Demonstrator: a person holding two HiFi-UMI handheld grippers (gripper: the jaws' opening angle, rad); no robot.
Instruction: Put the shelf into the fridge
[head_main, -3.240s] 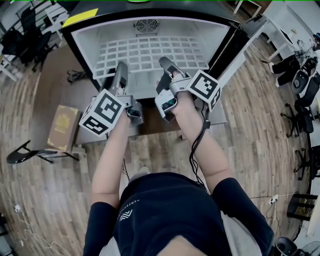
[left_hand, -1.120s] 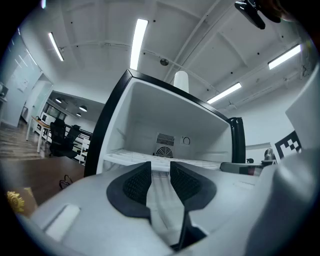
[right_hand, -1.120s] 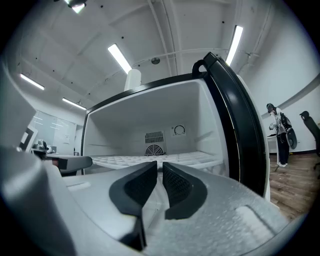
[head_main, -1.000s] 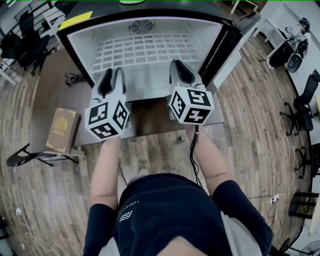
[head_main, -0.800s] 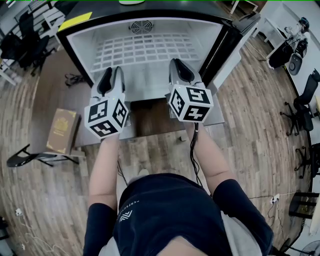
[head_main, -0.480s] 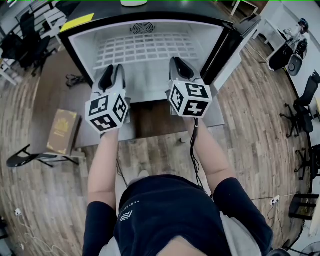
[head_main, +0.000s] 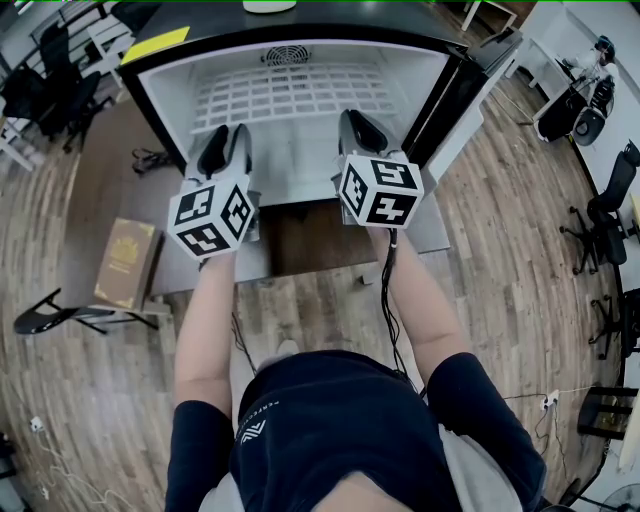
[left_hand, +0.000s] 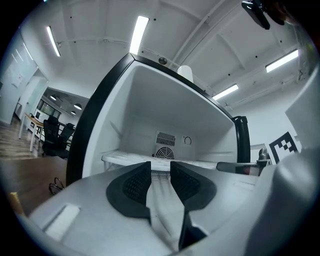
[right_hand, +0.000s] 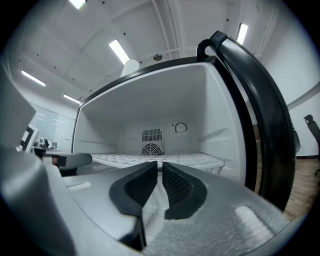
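Sitting deeper now, shelf (head_main: 300, 95) spans fridge (head_main: 165, 85).

One open fridge (head_main: 150, 95), with one white wire shelf (head_main: 300, 95) and one round fan vent (head_main: 286, 56) inside. Two grippers, left (head_main: 225, 140) and right (head_main: 358, 126). One person (head_main: 330, 430). One brown box (head_main: 125, 262). One yellow sheet (head_main: 156, 40). Several office chairs (head_main: 605, 235) at the edges, too small to count.
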